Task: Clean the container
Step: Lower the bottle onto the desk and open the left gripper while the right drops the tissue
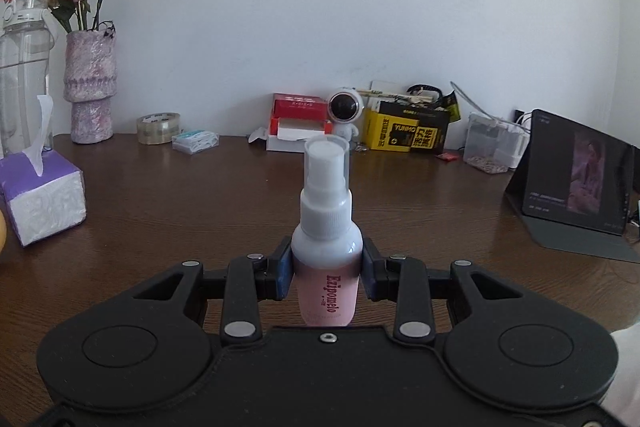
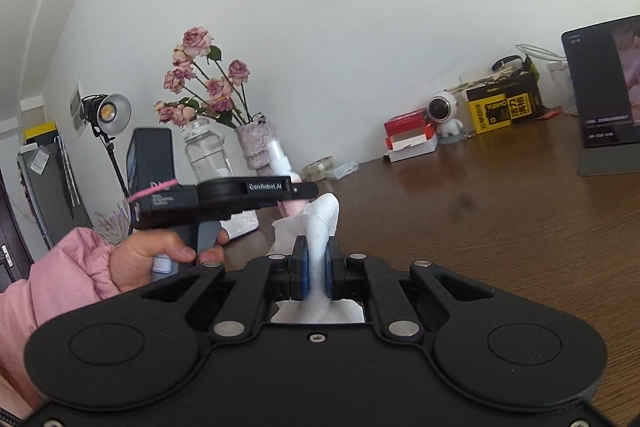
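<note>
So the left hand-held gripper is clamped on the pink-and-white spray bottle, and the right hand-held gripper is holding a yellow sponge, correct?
Not quite. The left hand-held gripper is indeed shut on the pink-and-white plastic spray bottle, but the right hand-held gripper holds a white crumpled tissue, not a yellow sponge. The right wrist view shows the tissue pinched between its blue pads.

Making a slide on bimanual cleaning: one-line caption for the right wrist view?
Right gripper pinches a white tissue beside the bottle held by the left gripper.
</note>
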